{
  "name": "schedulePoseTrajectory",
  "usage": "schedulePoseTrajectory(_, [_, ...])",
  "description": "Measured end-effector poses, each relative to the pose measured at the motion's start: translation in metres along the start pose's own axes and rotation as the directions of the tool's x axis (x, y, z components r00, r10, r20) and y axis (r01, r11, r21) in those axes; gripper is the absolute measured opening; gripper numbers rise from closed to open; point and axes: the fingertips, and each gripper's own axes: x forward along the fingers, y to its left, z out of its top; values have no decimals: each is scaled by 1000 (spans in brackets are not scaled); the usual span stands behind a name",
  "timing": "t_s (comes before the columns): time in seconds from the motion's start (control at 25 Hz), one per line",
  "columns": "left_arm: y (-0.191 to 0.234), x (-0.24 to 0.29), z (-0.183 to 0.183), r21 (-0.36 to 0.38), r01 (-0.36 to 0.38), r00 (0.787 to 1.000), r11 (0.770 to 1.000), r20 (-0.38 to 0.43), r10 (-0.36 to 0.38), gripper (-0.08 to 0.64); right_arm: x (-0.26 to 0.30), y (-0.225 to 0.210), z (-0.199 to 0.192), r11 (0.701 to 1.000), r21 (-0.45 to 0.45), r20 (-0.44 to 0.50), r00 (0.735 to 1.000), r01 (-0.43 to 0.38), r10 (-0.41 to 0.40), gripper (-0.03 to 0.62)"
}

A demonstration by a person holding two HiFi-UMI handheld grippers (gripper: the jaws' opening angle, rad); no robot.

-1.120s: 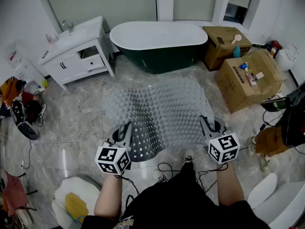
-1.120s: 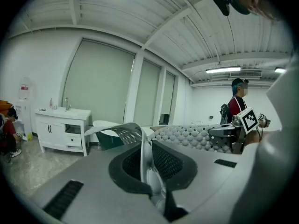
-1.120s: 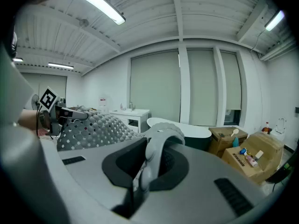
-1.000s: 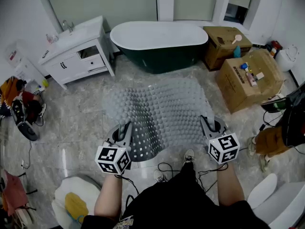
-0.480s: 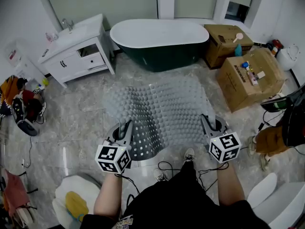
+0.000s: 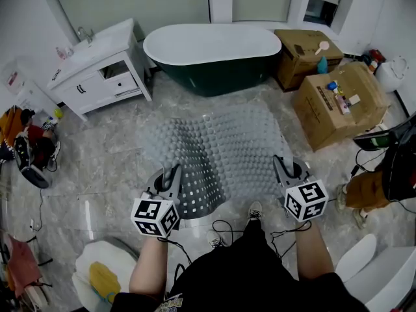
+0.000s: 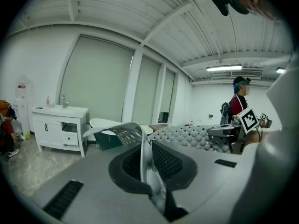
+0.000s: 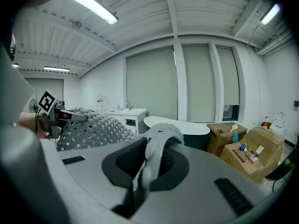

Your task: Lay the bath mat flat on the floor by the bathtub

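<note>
translucent grey studded bath mat (image 6: pixel 221 145) hung unmoved above the marble floor (image 6: pixel 110 168) before the green-sided bathtub (image 6: pixel 211 60), left gripper (image 6: pixel 171 172) and right gripper (image 6: pixel 281 166) still clamped on its near corners; laying remained undone.

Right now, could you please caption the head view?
Left gripper and right gripper hold a translucent bubbled bath mat by its near corners before a dark-green bathtub.

The bath mat (image 6: pixel 221 148) is bumpy translucent plastic, the floor (image 6: pixel 104 168) glossy marbled.
</note>
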Motion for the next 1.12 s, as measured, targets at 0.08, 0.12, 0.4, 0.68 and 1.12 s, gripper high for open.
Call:
schedulePoseTrajectory(0.08, [-5, 12, 1, -2, 0, 1000, 1000, -3, 0, 32, 3, -12, 1, 1000, -1, -2, 1000, 3, -3, 28])
schedulePoseTrajectory(0.12, [-8, 18, 1, -4, 0, 1000, 1000, -5, 0, 32, 5, -19, 1, 1000, -1, -4, 1000, 3, -3, 28])
schedulePoseTrajectory(0.4, [-22, 56, 5, -16, -7, 1000, 1000, -15, 7, 32, 24, -61, 4, 1000, 5, -20, 1000, -6, 6, 28])
schedulePoseTrajectory(0.68, [-31, 93, 13, -22, -36, 999, 999, -17, 36, 32, 49, -99, 9, 999, 3, -25, 999, -36, 36, 26])
schedulePoseTrajectory(1.12, [-57, 149, 26, -24, -83, 997, 996, -9, 83, 32, 74, -163, 17, 996, -3, -20, 996, -89, 88, 26])
